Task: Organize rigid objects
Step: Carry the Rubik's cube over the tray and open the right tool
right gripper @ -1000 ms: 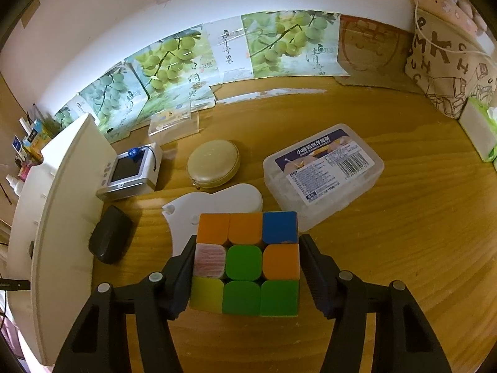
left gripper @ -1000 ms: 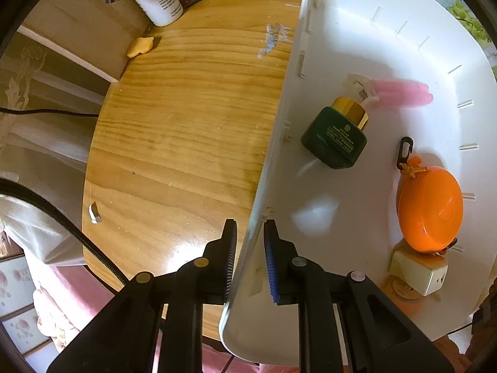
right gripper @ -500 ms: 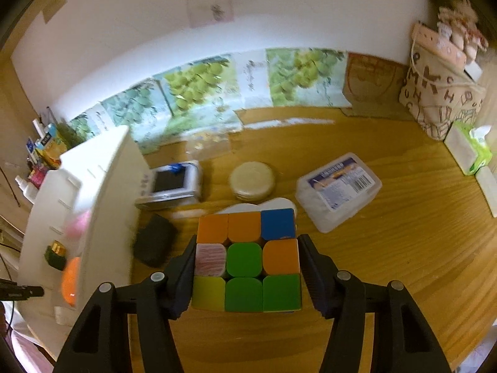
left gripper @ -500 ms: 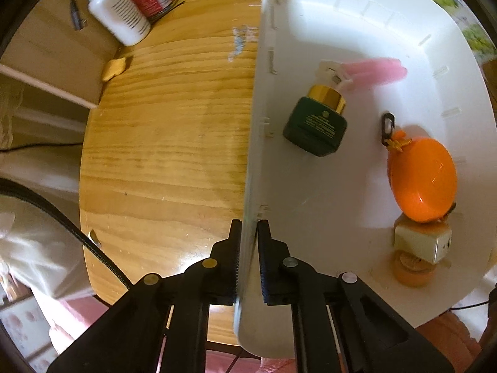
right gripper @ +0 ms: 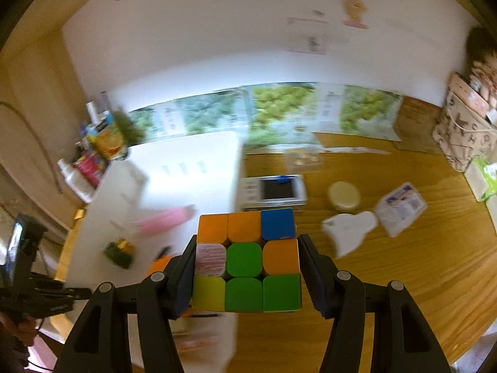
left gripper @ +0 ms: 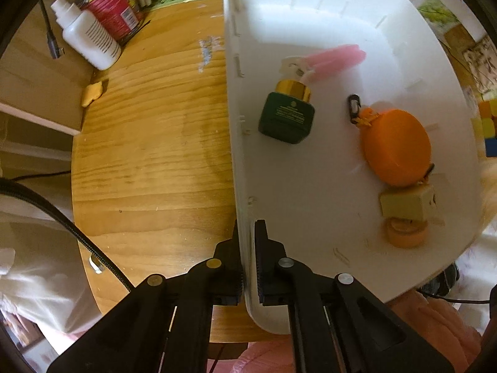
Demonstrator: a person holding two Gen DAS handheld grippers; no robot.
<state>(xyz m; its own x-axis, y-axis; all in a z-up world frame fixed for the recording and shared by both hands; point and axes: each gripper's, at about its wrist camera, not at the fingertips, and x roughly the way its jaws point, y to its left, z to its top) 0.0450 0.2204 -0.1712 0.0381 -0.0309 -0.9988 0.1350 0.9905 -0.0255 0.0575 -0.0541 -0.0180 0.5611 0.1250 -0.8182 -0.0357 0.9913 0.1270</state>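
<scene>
- Your left gripper [left gripper: 247,258] is clamped tight on the near wall of the white bin [left gripper: 310,186], steadying it for loading.
- Your right gripper [right gripper: 247,267] holds the Rubik's cube [right gripper: 247,259] firmly between its fingers, above the bin's right edge, ready to drop in.

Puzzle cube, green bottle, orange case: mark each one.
puzzle cube [right gripper: 245,259]: right wrist view, centre green tile of facing side.
green bottle [left gripper: 287,118]: left wrist view, dark body below gold collar.
orange case [left gripper: 396,146]: left wrist view, middle of domed lid.
</scene>
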